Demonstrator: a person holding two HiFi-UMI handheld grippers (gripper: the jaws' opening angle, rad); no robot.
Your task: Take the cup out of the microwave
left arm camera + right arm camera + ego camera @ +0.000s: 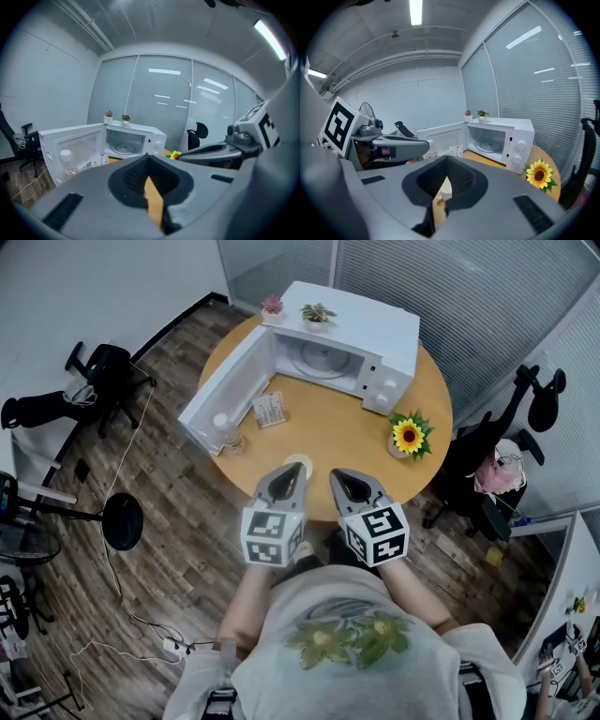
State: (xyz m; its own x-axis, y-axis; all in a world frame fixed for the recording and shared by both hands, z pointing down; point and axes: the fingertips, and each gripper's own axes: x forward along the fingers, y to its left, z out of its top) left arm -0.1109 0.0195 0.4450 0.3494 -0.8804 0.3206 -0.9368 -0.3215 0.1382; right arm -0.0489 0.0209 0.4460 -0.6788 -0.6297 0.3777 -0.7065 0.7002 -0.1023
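Where the cup [298, 465] stands: on the round table [347, 432], just ahead of the left gripper [289, 472] and off to its right; ahead and to the left of the right gripper [340, 474]. It is outside the oven and upright.
Left gripper: clenched, jaws drawn together. Only a sliver of tabletop is seen through the notch; nothing is gripped. The cup is judged released.
Right gripper: jaws closed to a narrow slit, empty. The cup is glimpsed beyond the slit, on the table, not between the pads.
Contact: the near edge of the cup is covered by the left tips in the head view, so touching or just apart cannot be told.
Microwave [375, 343]: well ahead of both grippers, at the far side of the table. The door [220, 395] is swung wide toward the left gripper's side.
Cavity: the glass turntable [322, 359] is seen bare; no cup is left inside.
Done, as judged: the cup has been taken out and set down near the table's near edge.
Left, as judged: nothing that the task names. The open door may be closed, but that is not asked.
Other items: a clear bottle [225, 427] and a small card box [269, 410] by the door; a sunflower [409, 435] ahead of the right gripper, off to its right.
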